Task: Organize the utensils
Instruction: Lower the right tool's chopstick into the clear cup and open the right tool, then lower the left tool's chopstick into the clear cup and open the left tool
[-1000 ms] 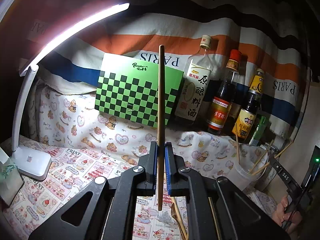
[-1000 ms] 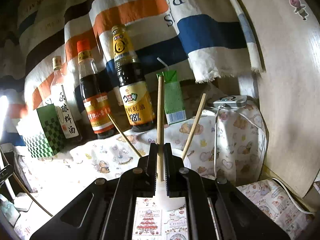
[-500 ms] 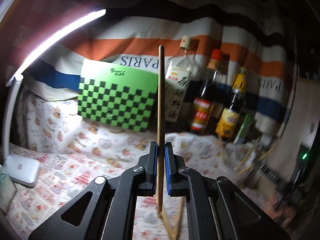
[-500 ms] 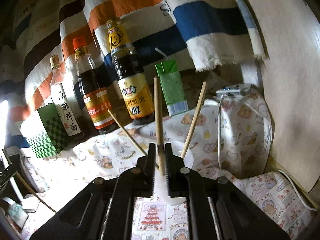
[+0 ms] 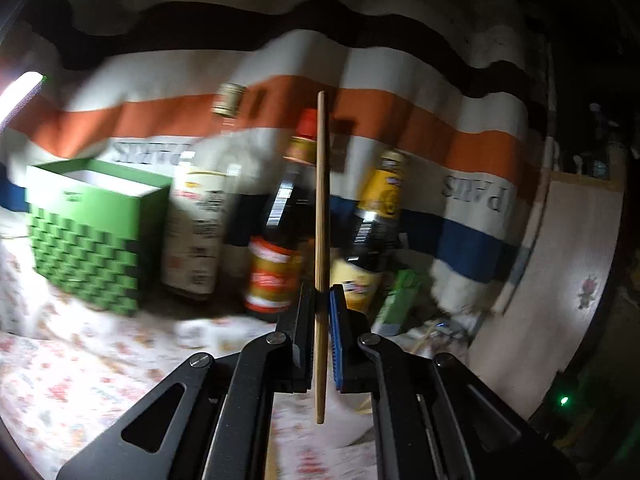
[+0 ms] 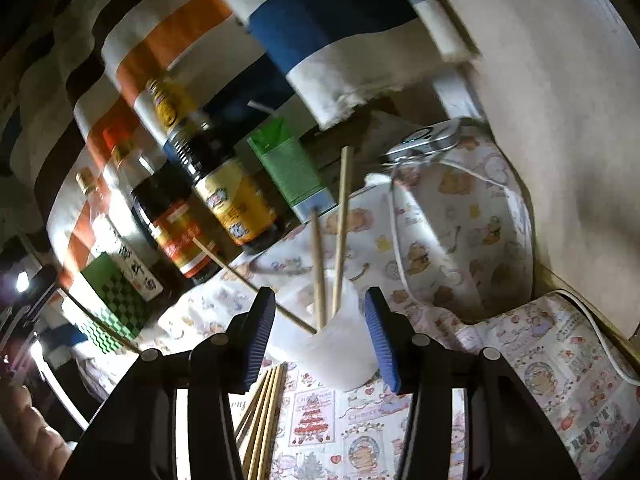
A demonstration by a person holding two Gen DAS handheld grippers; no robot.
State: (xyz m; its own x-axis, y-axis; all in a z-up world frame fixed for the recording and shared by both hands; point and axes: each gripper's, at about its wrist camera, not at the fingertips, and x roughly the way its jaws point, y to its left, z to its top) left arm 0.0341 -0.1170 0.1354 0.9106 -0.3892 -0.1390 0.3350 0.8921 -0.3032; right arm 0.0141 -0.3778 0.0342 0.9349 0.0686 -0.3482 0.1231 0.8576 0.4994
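In our left gripper [image 5: 320, 312] we pinch a single wooden chopstick [image 5: 321, 216] between the pads, and it stands nearly upright, its upper length rising well above the fingers and its lower end hanging just below them. Behind it, blurred, we see three sauce bottles [image 5: 276, 240] in a row and a green checkered box [image 5: 92, 236] to their left, all against a striped cloth [image 5: 400, 120].

Our right gripper [image 6: 320, 320] is opening, its blue pads apart with nothing pressed between them. Just beyond its fingers stands a translucent white cup [image 6: 340, 344] on the patterned tablecloth [image 6: 500, 380]. Three chopsticks [image 6: 340, 232] rest in the cup: two stand close together near upright, and one leans far out to the left. More loose chopsticks [image 6: 262, 416] lie flat on the cloth below the left finger, near the cup's base. A green carton [image 6: 292, 168] sits behind the cup.
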